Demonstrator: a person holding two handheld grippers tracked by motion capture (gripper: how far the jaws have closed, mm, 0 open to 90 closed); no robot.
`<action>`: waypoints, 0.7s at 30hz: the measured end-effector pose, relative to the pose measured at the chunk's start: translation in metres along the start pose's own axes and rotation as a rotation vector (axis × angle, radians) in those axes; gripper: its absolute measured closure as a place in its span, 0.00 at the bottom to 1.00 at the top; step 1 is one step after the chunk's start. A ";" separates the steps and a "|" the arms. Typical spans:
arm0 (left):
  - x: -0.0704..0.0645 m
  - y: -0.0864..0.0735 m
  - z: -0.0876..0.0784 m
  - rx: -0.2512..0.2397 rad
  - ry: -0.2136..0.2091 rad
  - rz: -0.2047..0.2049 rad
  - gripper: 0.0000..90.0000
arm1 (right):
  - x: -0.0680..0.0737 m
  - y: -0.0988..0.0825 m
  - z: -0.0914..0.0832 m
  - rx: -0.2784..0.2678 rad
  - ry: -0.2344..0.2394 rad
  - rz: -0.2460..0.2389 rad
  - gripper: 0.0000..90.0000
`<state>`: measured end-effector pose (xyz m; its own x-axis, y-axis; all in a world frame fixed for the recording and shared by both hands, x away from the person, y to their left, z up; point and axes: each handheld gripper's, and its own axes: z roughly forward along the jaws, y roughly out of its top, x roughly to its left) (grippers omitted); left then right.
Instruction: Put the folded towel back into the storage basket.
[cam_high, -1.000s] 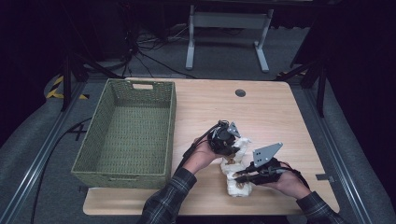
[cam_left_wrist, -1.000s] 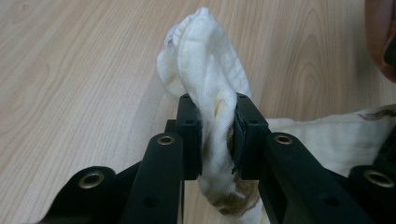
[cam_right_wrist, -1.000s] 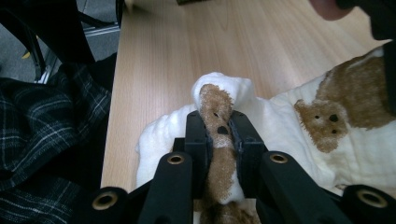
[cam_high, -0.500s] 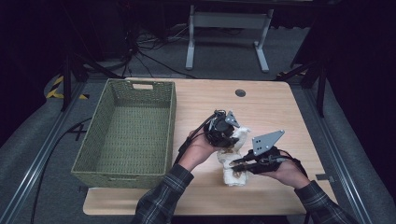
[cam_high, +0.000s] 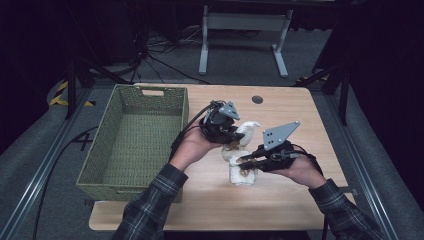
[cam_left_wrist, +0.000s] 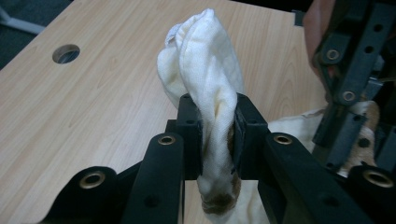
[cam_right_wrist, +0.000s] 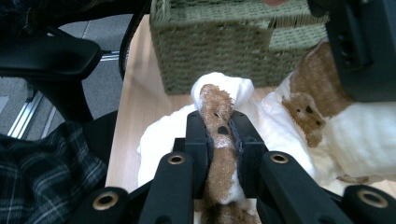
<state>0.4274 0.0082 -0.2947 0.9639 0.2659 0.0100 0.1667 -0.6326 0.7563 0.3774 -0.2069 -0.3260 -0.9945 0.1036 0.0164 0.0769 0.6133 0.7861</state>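
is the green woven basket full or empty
Empty. The high view looks straight into the green woven basket and shows only its bare woven floor; the white and brown cloth is over the table.

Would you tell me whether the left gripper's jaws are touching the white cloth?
Touching. In the left gripper view, the left gripper has both black jaws pressed against the white cloth, a bunched fold pinched between them with no gap.

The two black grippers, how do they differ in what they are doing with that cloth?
The left gripper pinches a plain white fold of the cloth; the right gripper pinches a brown-patterned fold. In the high view, the left grips the cloth's upper end, the right lower down. Both are shut on the same cloth, above the table.
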 end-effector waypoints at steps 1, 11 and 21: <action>0.002 -0.002 -0.004 -0.008 -0.008 0.004 0.85 | -0.001 0.004 0.002 0.000 -0.001 -0.002 0.89; 0.030 -0.024 -0.053 -0.045 -0.009 0.029 0.85 | -0.005 0.055 0.029 -0.011 -0.017 -0.019 0.89; 0.050 -0.058 -0.087 -0.076 0.019 0.007 0.85 | -0.007 0.097 0.067 -0.006 -0.009 -0.045 0.89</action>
<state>0.4481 0.1214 -0.2812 0.9608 0.2758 0.0276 0.1428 -0.5779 0.8035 0.3968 -0.0955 -0.2911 -0.9963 0.0828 -0.0244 0.0316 0.6129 0.7895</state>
